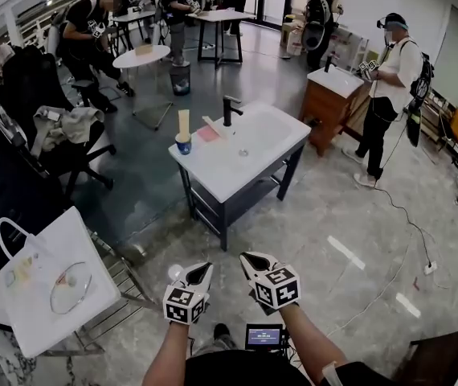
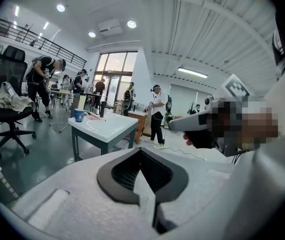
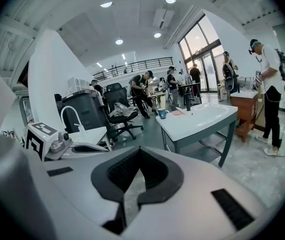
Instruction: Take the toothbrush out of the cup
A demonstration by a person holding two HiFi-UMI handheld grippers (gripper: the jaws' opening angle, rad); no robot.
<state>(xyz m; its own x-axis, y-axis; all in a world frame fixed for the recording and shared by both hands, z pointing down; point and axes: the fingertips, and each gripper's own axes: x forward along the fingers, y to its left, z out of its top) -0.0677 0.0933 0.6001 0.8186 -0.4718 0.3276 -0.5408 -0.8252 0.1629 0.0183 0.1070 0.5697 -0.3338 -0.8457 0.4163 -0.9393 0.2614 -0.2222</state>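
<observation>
Risk notes, approach stage. The small blue cup [image 1: 183, 145] stands at the left-hand corner of the white rectangular washbasin [image 1: 253, 155] on its dark metal stand, close to the edge as the head view shows it. The pale upright toothbrush [image 1: 183, 122] sticks well above the cup's rim. Both are well apart from you, across open floor.

Your left gripper [image 1: 200, 273] has its jaws together with nothing between them. Your right gripper [image 1: 254, 264] is fully closed and likewise empty. Both sit low in front of you, side by side, pointing toward the washbasin.

What could go wrong, as judged from here:
1. You arrive with closed jaws and poke the toothbrush instead of straddling it. The tall handle then acts as a lever and the light cup tips. Open the picking jaws before reaching.
2. The cup is near the corner edge, so a sideways pull could drag it off. Steady the cup with one gripper and lift the toothbrush straight up with the other.
3. The black tap [image 1: 229, 109] stands near the cup along the same edge, and a wide swing could clip it.
4. The thin dark cable [image 1: 406, 215] trails across the floor on your right, so walk clear of it.
</observation>
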